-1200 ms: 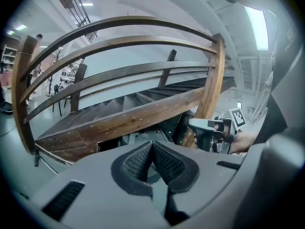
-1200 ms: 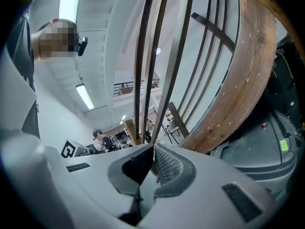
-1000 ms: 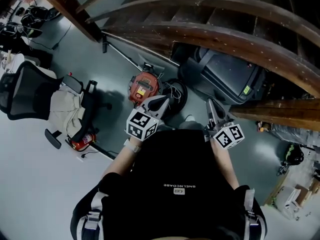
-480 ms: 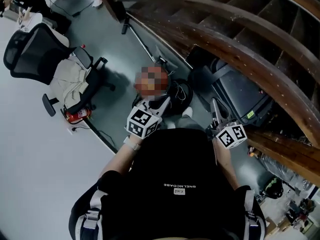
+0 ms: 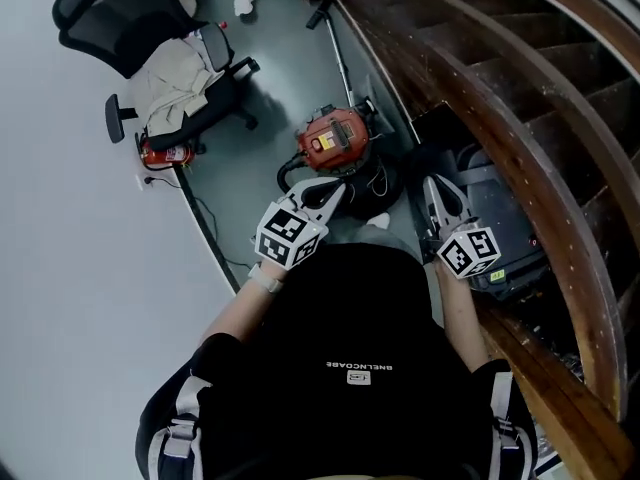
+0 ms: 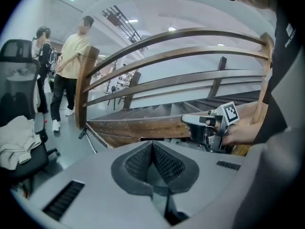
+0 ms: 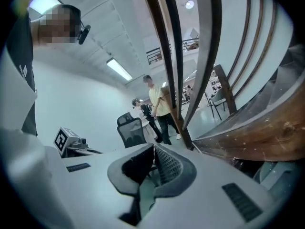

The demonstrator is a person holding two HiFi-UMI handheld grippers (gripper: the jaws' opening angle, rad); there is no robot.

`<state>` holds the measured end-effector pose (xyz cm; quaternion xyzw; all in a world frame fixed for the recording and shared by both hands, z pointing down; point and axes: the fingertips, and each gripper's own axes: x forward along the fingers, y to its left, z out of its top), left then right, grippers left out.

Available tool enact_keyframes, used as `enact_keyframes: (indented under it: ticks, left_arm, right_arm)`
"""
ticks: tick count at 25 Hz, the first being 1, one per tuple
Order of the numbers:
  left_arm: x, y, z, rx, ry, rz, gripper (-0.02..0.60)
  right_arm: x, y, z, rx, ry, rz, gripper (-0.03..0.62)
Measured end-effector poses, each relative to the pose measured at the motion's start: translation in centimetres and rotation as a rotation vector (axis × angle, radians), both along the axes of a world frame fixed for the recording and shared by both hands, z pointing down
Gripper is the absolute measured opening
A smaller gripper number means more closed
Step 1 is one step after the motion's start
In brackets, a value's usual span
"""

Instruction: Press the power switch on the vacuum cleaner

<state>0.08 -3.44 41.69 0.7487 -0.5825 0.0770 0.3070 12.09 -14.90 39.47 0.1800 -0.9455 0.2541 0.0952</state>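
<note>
The vacuum cleaner (image 5: 335, 140) is a red canister on the grey floor at the foot of the stairs, with a black hose (image 5: 291, 172) coiled in front and a metal wand (image 5: 343, 60) running away behind. My left gripper (image 5: 331, 190) is shut and empty, held above the floor a little short of the canister, tips toward it. My right gripper (image 5: 441, 185) hangs to the right near the stair side, also shut with nothing in it. In the left gripper view the pads (image 6: 163, 162) meet and the right gripper (image 6: 208, 126) shows beyond. Neither gripper view shows the vacuum.
A wooden staircase with curved rails (image 5: 470, 78) fills the right side, with a dark case (image 5: 505, 230) under it. An office chair (image 5: 195, 73) draped with cloth and a red fire extinguisher (image 5: 163, 153) stand at left. Two people (image 6: 71, 56) stand by the newel post.
The head view has swung round: the vacuum cleaner now lies ahead and slightly right of my left gripper, and the stairs have moved to the right. Both grippers stay shut, close to the body.
</note>
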Motion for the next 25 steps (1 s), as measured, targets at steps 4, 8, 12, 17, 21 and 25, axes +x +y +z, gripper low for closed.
enact_keyframes:
  ticks: [4, 8, 12, 17, 21, 25]
  left_arm:
    - [-1.8, 1.9, 0.6, -0.024, 0.002, -0.113, 0.014]
    - [-2.9, 4.3, 1.6, -0.049, 0.009, -0.224, 0.015]
    - [-3.7, 6.6, 2.6, -0.079, 0.014, -0.312, 0.014]
    - [-4.2, 9.1, 4.1, -0.116, 0.023, -0.399, 0.014]
    - [-4.2, 10.4, 5.5, -0.142, 0.029, -0.449, 0.014]
    - [-4.1, 11.3, 6.9, -0.167, 0.032, -0.49, 0.014]
  right_arm:
    - [-4.4, 0.1, 1.4, 0.008, 0.036, -0.153, 0.029]
    - [-8.3, 0.9, 3.7, 0.009, 0.079, -0.296, 0.029]
    - [-11.9, 2.1, 6.8, 0.01, 0.129, -0.417, 0.029]
    - [-15.4, 3.3, 11.9, 0.006, 0.214, -0.534, 0.029]
    - [-17.4, 3.8, 16.5, 0.006, 0.289, -0.603, 0.029]
    - [-19.0, 4.1, 22.0, 0.009, 0.372, -0.664, 0.029]
